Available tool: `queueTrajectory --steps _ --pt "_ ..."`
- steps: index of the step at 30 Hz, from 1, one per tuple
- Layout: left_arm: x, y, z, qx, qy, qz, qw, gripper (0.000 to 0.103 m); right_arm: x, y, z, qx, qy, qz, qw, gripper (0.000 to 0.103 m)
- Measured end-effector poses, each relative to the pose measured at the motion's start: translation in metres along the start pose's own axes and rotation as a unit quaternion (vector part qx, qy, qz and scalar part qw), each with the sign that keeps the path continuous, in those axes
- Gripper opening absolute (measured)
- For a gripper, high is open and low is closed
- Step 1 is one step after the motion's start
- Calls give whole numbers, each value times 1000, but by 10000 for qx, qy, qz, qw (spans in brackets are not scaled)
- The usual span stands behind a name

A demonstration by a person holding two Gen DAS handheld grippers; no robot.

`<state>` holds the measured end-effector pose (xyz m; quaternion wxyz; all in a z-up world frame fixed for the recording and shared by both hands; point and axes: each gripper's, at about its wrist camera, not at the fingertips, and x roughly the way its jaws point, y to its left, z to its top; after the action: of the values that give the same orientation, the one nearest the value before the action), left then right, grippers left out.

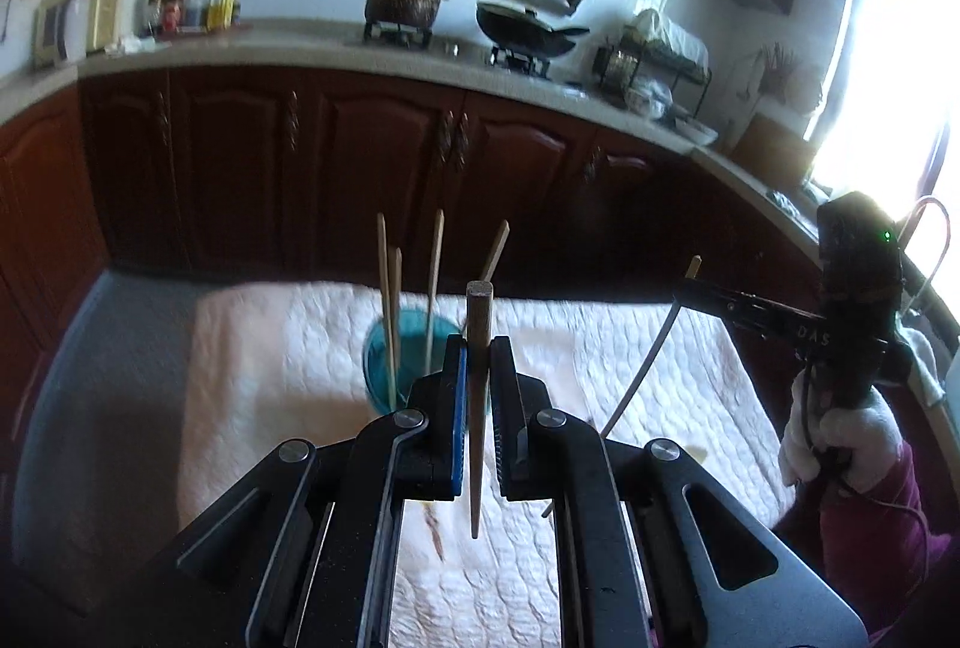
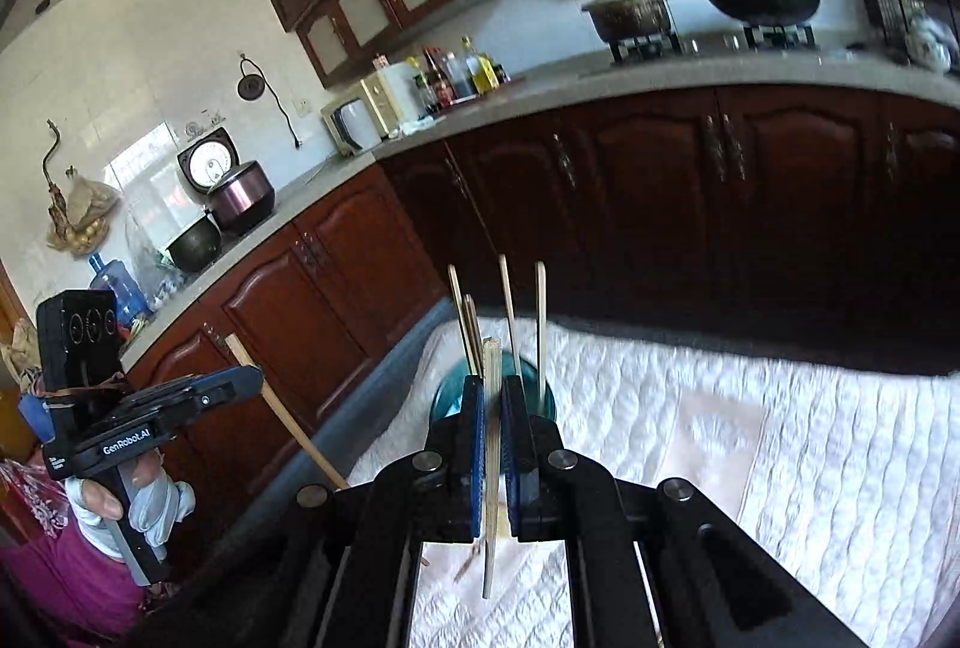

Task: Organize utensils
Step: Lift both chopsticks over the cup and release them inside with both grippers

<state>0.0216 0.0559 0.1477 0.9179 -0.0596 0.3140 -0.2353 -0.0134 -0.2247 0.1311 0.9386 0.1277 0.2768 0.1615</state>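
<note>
Holding one brown chopstick point(image 1: 478, 408) upright, the left tongs point(image 1: 478, 354) sit at the middle of the frame. The right tongs point(image 2: 492, 396) pinch a pale chopstick point(image 2: 491, 468). More sticks stand in a blue cup point(image 1: 384, 348) on the white quilted desk point(image 1: 270, 378). "GenRobot.AI" shows at lower left.

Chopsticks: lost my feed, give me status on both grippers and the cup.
Left gripper shut on dark chopstick. Right gripper shut on pale chopstick. Blue cup ahead on white cloth, several sticks already in. Path looks clear.
</note>
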Motion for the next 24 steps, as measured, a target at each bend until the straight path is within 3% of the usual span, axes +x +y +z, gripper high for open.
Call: queueTrajectory --steps 13,24 --pt "10 18 56 14 -606 571 9965 6 19 23 56 -281 -390 -184 9987 5" --pt "68 26 52 173 -411 944 9945 6 70 18 64 -347 -250 -495 9979 5"
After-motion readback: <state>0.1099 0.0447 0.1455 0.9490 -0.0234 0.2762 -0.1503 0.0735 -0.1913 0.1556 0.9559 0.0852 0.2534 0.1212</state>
